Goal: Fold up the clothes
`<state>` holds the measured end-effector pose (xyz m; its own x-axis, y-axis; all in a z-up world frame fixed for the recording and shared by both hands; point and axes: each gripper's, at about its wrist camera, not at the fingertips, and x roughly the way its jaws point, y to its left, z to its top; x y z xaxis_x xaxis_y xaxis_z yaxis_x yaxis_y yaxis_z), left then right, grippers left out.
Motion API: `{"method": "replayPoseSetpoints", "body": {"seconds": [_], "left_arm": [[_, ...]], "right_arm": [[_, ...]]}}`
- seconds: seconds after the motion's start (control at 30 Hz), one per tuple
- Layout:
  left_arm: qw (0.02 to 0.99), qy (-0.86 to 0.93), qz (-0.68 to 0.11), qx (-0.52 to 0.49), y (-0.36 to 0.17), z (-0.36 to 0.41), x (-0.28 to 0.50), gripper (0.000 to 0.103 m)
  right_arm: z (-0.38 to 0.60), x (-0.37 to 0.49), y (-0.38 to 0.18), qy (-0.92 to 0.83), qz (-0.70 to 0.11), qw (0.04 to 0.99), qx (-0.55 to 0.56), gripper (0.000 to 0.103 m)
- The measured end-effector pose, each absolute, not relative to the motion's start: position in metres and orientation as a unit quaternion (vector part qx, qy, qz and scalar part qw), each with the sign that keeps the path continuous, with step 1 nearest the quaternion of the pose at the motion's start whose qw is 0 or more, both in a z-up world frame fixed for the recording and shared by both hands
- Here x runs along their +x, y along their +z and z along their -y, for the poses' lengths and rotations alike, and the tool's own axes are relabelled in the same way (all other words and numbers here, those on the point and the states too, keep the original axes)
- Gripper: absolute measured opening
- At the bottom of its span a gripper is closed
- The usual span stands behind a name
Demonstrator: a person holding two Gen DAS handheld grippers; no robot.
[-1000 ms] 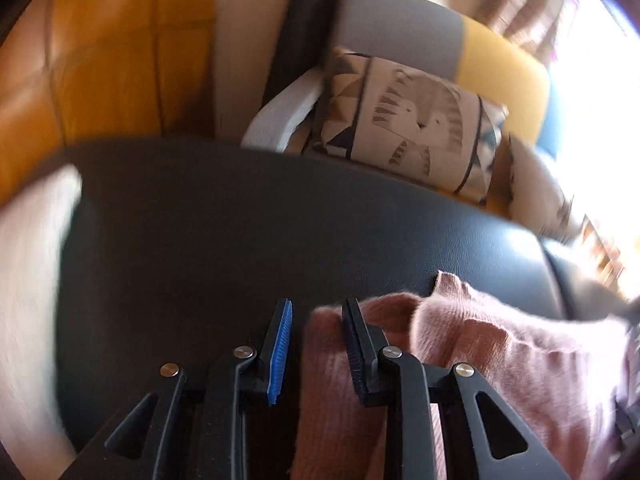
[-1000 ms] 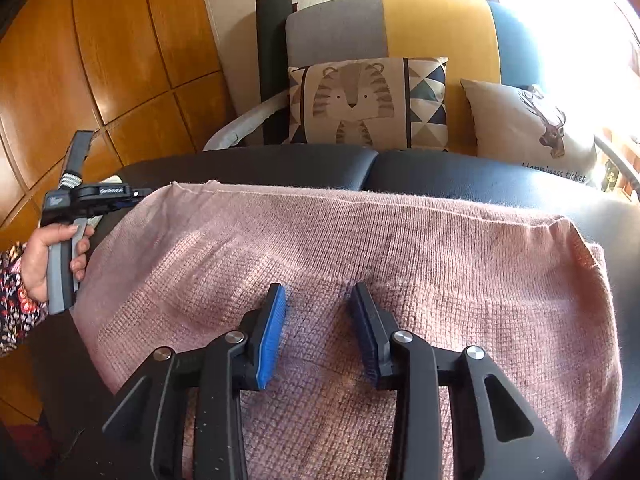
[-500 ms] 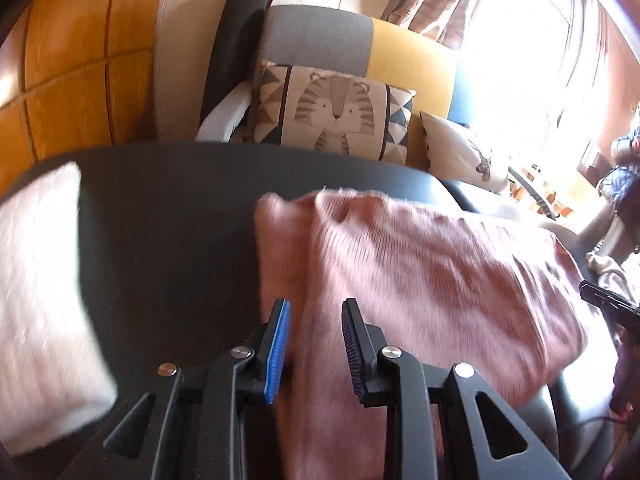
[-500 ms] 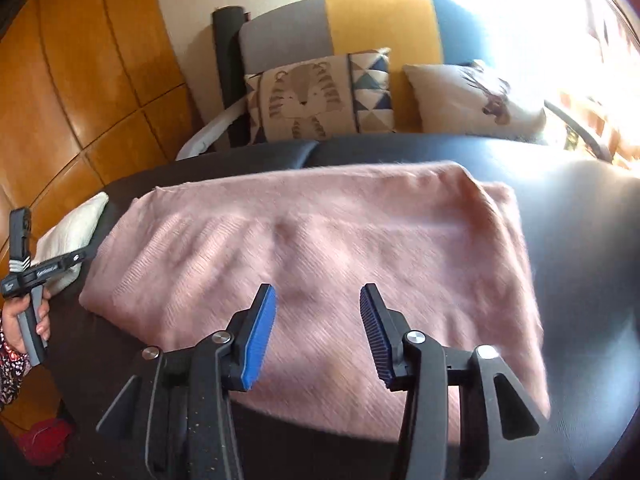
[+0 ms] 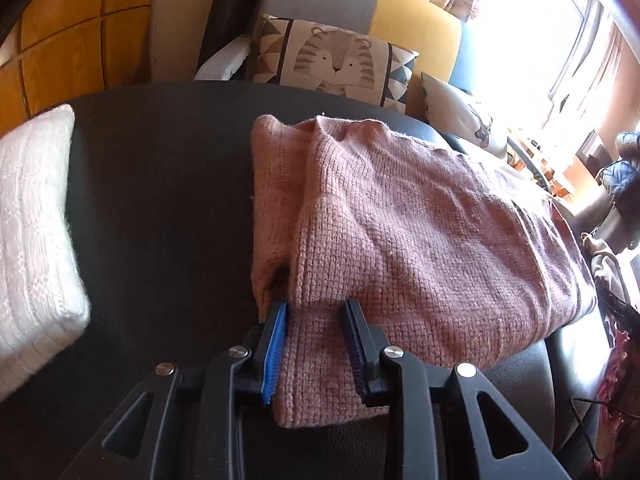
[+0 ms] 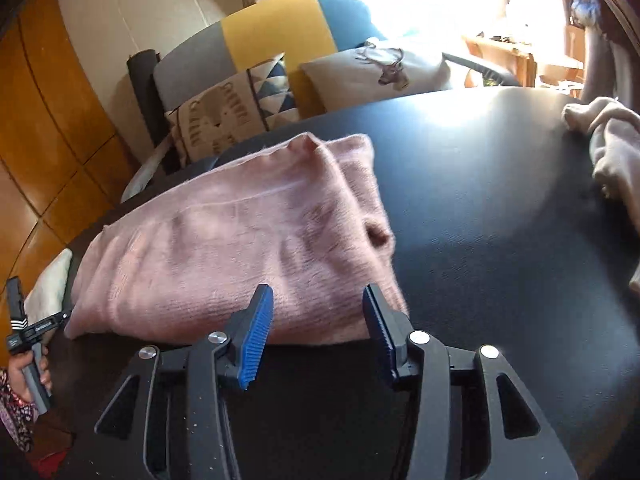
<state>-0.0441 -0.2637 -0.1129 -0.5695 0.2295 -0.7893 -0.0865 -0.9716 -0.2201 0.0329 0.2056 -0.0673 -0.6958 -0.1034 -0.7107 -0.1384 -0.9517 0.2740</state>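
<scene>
Left gripper (image 5: 316,344) pinches a fold of the pink sweater (image 5: 420,232) between its blue-ribbed pads, which are easing apart while the knit bunches between them and hangs out past their near end. From this camera the sweater lies folded on a black padded surface (image 5: 160,208), its thick doubled edge running away from the gripper. A white knit piece (image 5: 36,240) lies well apart on the left edge of the same surface.

Right gripper (image 6: 318,332) stands spread and is opening wider — nothing is between its pads. It sits just off the near edge of the sweater (image 6: 240,240), over bare black surface (image 6: 500,240). A crumpled beige garment (image 6: 612,152) lies at the far right, well apart from the sweater. At the far left, a hand (image 6: 30,372) grips the handle of the other gripper.

Behind the surface stands a grey, yellow and blue sofa (image 6: 276,28) with a tiger cushion (image 5: 332,64) and a deer cushion (image 6: 380,68).
</scene>
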Motion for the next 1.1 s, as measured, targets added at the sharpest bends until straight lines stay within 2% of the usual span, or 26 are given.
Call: {"method": "replayPoseSetpoints", "body": {"seconds": [0.17,0.37,0.6,0.63,0.67,0.7,0.73,0.77,0.8,0.83,0.87,0.93,1.1], "left_arm": [[0.079,0.882,0.015,-0.464,-0.110,0.248,-0.039,0.029],[0.094,0.879,0.015,-0.466,-0.104,0.247,-0.028,0.028],[0.112,0.889,0.046,-0.442,-0.112,0.255,-0.005,0.029],[0.107,0.891,0.040,-0.439,-0.113,0.251,-0.005,0.029],[0.102,0.893,0.034,-0.437,-0.113,0.248,-0.006,0.029],[0.097,0.895,0.028,-0.434,-0.113,0.244,-0.006,0.029],[0.090,0.896,0.007,-0.436,-0.112,0.239,-0.007,0.029],[0.082,0.895,-0.016,-0.438,-0.111,0.233,-0.007,0.026],[0.073,0.893,-0.048,-0.441,-0.109,0.227,-0.008,0.015],[0.063,0.890,-0.081,-0.444,-0.106,0.221,-0.010,0.008],[0.057,0.888,-0.109,-0.443,-0.103,0.217,-0.011,0.006],[0.051,0.883,-0.145,-0.444,-0.100,0.216,-0.012,0.006],[0.056,0.877,-0.167,-0.447,-0.103,0.227,-0.014,0.006]], "right_arm": [[-0.199,0.022,-0.083,0.902,-0.136,0.022,-0.409,0.054],[-0.221,0.035,-0.076,0.904,-0.159,0.038,-0.395,0.054],[-0.230,0.036,-0.101,0.893,-0.180,0.030,-0.410,0.054],[-0.229,0.036,-0.102,0.896,-0.179,0.033,-0.405,0.052],[-0.228,0.036,-0.102,0.898,-0.179,0.037,-0.400,0.046],[-0.227,0.034,-0.104,0.900,-0.176,0.040,-0.397,0.027],[-0.227,0.032,-0.103,0.898,-0.174,0.040,-0.402,0.022],[-0.227,0.031,-0.100,0.898,-0.170,0.046,-0.403,0.021],[-0.227,0.031,-0.096,0.899,-0.165,0.052,-0.403,0.019],[-0.231,0.032,-0.089,0.902,-0.159,0.060,-0.397,0.019],[-0.234,0.032,-0.083,0.905,-0.155,0.068,-0.390,0.018],[-0.244,0.032,-0.075,0.905,-0.161,0.079,-0.387,0.016],[-0.246,0.026,-0.097,0.889,-0.160,0.080,-0.421,0.015]]}}
